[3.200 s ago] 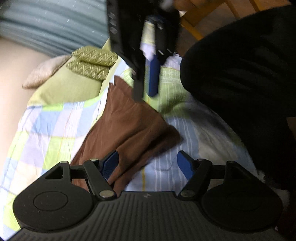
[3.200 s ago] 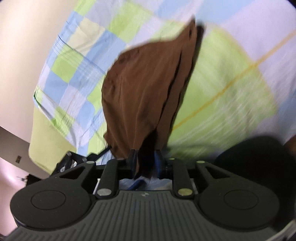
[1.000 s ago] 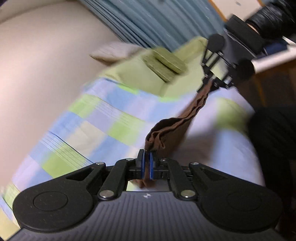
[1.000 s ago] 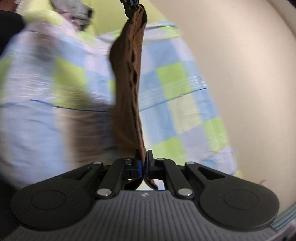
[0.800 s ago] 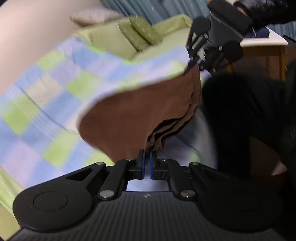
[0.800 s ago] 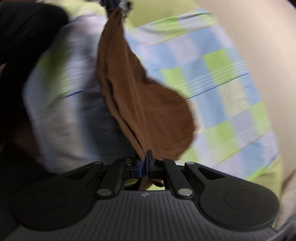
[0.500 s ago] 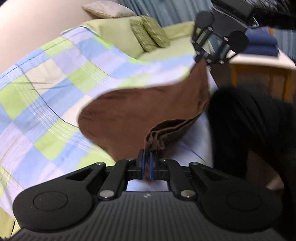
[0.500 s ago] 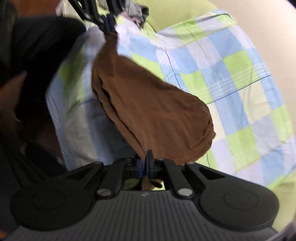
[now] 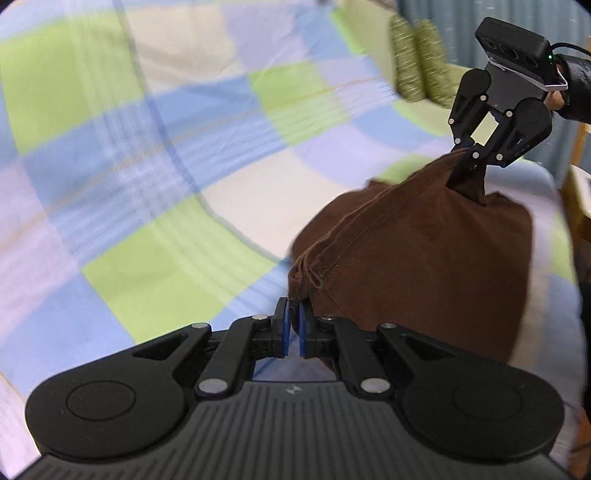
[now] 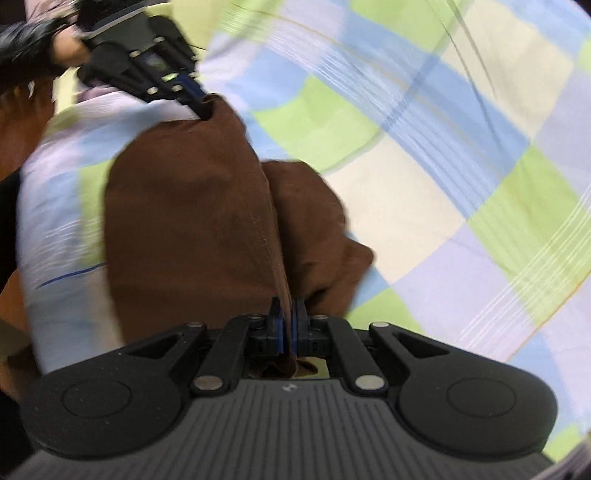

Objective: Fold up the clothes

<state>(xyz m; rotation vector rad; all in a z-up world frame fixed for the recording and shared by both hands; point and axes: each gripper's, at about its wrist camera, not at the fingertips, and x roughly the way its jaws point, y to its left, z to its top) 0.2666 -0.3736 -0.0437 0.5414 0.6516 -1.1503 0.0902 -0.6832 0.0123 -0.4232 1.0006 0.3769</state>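
A brown garment (image 9: 424, 254) hangs bunched between my two grippers over a checked blue, green and cream bedspread (image 9: 184, 166). My left gripper (image 9: 292, 321) is shut on one hemmed corner of it. My right gripper (image 10: 285, 317) is shut on another edge of the garment (image 10: 192, 221). In the left wrist view the right gripper (image 9: 466, 150) pinches the cloth at the upper right. In the right wrist view the left gripper (image 10: 201, 105) pinches it at the upper left. The cloth sags onto the bed between them.
Green patterned cushions (image 9: 421, 59) lie at the bed's far end by a blue-grey curtain (image 9: 461, 14). A wooden piece of furniture (image 9: 580, 192) stands at the right edge. The person's dark sleeve (image 10: 26, 37) is at the upper left.
Both grippers have swung down towards the bed with the garment. The cloth has dropped from hanging spread in the air to sagging low over the bedspread.
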